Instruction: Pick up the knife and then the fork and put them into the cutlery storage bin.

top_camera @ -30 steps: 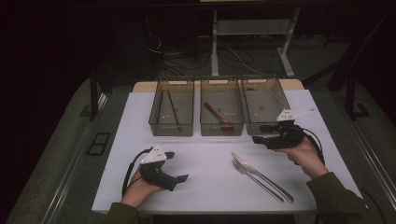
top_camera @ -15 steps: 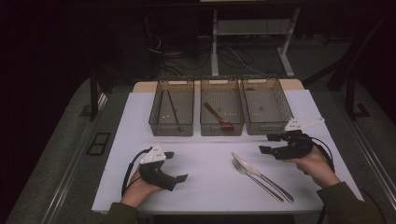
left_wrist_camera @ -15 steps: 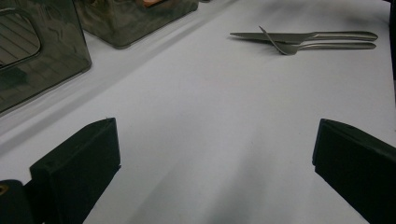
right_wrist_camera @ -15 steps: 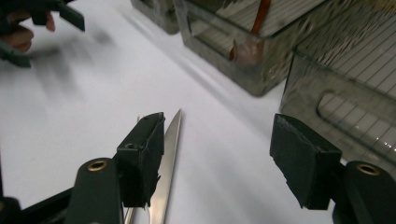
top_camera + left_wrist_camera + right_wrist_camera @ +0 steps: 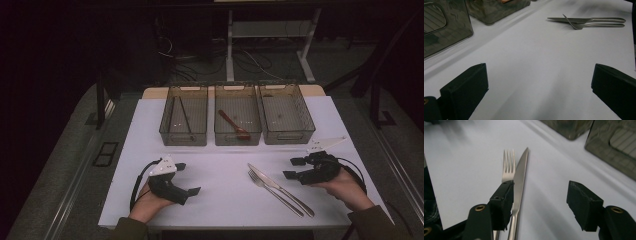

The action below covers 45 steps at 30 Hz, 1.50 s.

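Observation:
A metal knife (image 5: 278, 187) and fork (image 5: 270, 188) lie side by side on the white table (image 5: 225, 200), right of centre. My right gripper (image 5: 292, 168) hovers just right of them, pointing left, with its jaws open. Those jaws have just closed a little, and nothing is between them. In the right gripper view (image 5: 542, 195) the knife (image 5: 520, 177) and fork (image 5: 508, 165) lie by its left jaw. My left gripper (image 5: 188, 178) rests at the near left, open and empty. In the left gripper view (image 5: 540, 82) the knife (image 5: 574, 19) and fork (image 5: 596, 25) lie far ahead.
Three clear bins stand in a row at the back. The left bin (image 5: 184, 137) holds dark sticks (image 5: 185, 117), the middle bin (image 5: 237, 139) a reddish-brown spoon (image 5: 234, 125), and the right bin (image 5: 286, 135) looks bare. Cables trail from both grippers.
My right gripper has moved from in front of the right bin toward the near edge and lower, beside the knife and fork. My left gripper has stayed put.

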Motion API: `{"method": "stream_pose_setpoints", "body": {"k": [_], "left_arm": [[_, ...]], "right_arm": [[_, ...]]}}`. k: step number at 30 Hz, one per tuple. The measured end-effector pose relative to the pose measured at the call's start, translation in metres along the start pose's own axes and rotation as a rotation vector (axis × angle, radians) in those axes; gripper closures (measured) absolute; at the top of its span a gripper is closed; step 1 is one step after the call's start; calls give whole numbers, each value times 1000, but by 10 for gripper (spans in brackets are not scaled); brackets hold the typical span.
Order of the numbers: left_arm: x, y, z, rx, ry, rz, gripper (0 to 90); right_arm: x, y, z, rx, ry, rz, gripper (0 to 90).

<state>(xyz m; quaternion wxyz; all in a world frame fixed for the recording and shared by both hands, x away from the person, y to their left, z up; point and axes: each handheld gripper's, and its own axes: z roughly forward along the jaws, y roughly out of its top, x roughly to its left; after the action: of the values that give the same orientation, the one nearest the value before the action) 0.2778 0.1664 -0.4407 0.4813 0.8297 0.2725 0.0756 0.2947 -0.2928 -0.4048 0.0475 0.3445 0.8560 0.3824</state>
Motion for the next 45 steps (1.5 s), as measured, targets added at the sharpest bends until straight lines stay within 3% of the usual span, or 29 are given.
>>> {"method": "stream_pose_setpoints", "body": {"k": [4,13,26,41,45], "left_arm": [[-1,1,1,6,3,4,0],[-1,0,2,12,-1,2,0],[-2,0,3,13,-1,4,0],[-2,0,3,17,-2,6,0],[-2,0,3,17,-3,6,0]], "right_arm": [[2,-6,-2,39,-21,18,383],[6,-9,-5,138,1,1,458],[22,-4,13,322,20,-25,611],[35,9,43,479,-20,-61,716],[36,12,45,513,-45,-97,739]]}}
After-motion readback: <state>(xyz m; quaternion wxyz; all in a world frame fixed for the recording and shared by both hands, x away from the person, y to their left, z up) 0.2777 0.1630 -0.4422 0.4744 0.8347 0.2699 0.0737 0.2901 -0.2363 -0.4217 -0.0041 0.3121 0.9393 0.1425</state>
